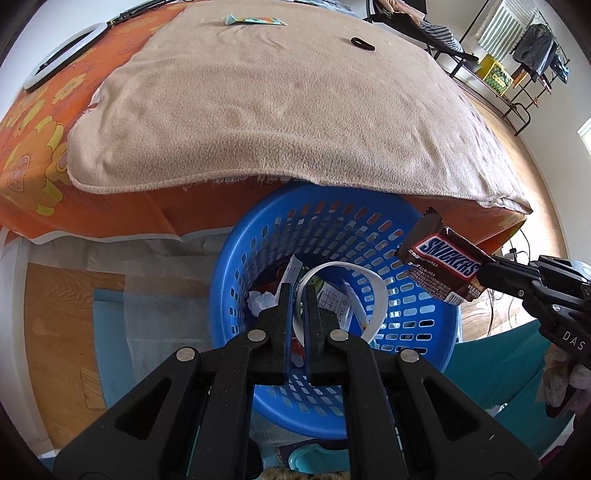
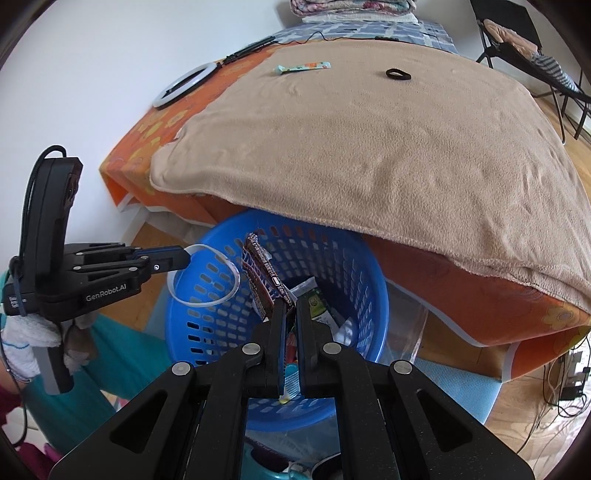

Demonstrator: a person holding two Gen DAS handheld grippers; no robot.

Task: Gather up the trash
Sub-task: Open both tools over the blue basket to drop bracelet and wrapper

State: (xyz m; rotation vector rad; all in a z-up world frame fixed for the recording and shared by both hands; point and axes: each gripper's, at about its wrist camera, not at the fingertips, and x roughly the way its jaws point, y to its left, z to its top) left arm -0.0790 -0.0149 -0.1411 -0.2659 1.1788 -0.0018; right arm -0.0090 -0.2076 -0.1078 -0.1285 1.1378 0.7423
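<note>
My left gripper (image 1: 297, 291) is shut on a white plastic ring strip (image 1: 373, 291) and holds it over the blue basket (image 1: 236, 266). It also shows in the right wrist view (image 2: 186, 258), with the ring (image 2: 207, 275) hanging above the basket's left rim (image 2: 177, 314). My right gripper (image 2: 290, 308) is shut on a brown Snickers wrapper (image 2: 260, 280) and holds it over the basket. From the left wrist view the right gripper (image 1: 487, 275) holds the wrapper (image 1: 441, 264) above the basket's right rim. Paper and wrappers (image 1: 332, 295) lie inside the basket.
A tan blanket (image 1: 295, 103) covers an orange flowered table (image 1: 33, 155) just behind the basket. On it lie a light blue wrapper (image 1: 255, 20), a black hair tie (image 1: 362, 43) and a white ring light (image 1: 59, 55). A clothes rack (image 1: 524, 48) stands far right.
</note>
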